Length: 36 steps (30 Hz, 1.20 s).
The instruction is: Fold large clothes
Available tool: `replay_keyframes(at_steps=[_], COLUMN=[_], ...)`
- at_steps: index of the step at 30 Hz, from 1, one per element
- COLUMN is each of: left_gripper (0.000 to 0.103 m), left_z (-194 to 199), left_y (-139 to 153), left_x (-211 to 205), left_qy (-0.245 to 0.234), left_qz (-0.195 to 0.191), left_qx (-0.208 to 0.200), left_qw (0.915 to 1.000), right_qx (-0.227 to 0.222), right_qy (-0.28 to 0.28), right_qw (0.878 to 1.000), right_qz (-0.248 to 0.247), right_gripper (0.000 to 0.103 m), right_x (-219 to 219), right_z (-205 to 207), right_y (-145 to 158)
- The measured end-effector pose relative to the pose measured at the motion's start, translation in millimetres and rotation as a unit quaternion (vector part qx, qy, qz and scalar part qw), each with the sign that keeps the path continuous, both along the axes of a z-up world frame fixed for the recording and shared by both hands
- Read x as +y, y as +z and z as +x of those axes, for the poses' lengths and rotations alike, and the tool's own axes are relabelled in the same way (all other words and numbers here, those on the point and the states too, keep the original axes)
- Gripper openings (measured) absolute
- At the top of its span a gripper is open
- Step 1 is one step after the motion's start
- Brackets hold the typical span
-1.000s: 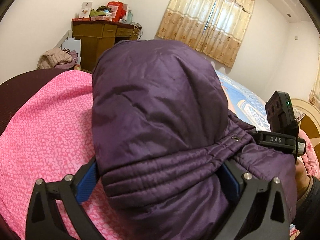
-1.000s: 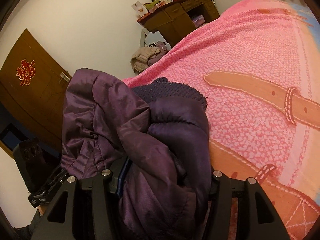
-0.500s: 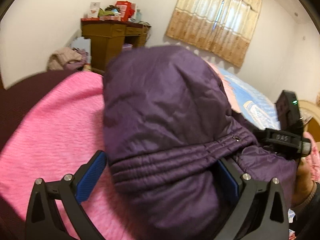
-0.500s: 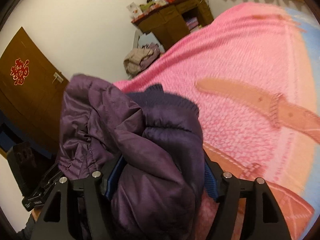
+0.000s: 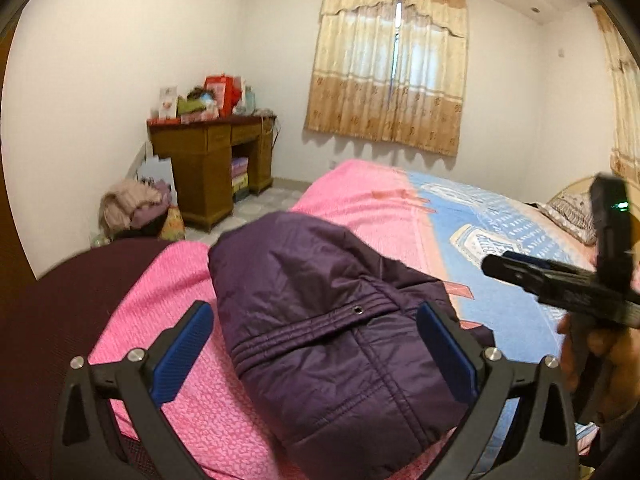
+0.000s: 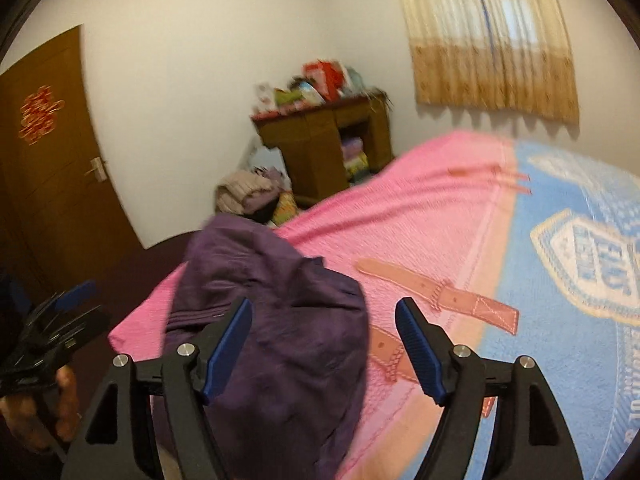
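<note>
A folded purple quilted jacket [image 5: 328,320] lies on the pink end of the bed near its foot. It also shows in the right wrist view [image 6: 280,340]. My left gripper [image 5: 312,332] is open above it, its blue pads [image 5: 180,352] wide apart and clear of the fabric. My right gripper [image 6: 324,348] is open too, over the jacket's right edge, holding nothing. The right gripper shows at the right of the left wrist view [image 5: 568,284]. The left gripper shows at the lower left of the right wrist view [image 6: 52,332].
The bedspread [image 5: 500,232] is pink, then blue toward the headboard. A wooden desk [image 5: 208,160] with clutter stands by the far wall. A pile of clothes [image 5: 132,208] sits on the floor beside it. A curtained window [image 5: 388,76] is behind; a brown door [image 6: 44,168] at left.
Both grippers held the bunched jacket raised; they have let it go and pulled back. The jacket now lies folded on the bed.
</note>
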<state>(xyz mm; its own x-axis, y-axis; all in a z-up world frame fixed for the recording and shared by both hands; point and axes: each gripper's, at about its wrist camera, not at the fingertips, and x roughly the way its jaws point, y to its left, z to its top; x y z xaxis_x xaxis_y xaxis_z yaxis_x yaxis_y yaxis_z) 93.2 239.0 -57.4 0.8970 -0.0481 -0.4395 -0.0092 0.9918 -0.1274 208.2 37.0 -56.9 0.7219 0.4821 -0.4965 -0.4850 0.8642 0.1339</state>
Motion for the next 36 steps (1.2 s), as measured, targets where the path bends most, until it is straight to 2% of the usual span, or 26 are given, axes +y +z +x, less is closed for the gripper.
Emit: replay_keyframes(at_steps=[5,11,36], left_gripper=[0.103,0.103,0.103], left_z=[-7.1,-10.6,-12.0], left_y=[8.2,10.2,6.8], left_x=[-7.9,-16.3,-19.3], left_qy=[-0.007,-0.009,-0.008], left_qz=[0.011,0.014,0.013], left_qx=[-0.017,-0.020,-0.025], left_qw=[0.9998,0.9997,0.9996], right_qx=[-0.032,-0.061,-0.055], right_qy=[-0.002,0.007,0.012], right_qw=[0.999,0.998,0.998], right_qz=[-0.002,0.008,0.021], right_gripper=[0.078,0.079,0.081], right_x=[2.2,1.7,5.5], right_z=[-32.6,-51.7,-53.4], right_y=[18.1,33.1,30.3])
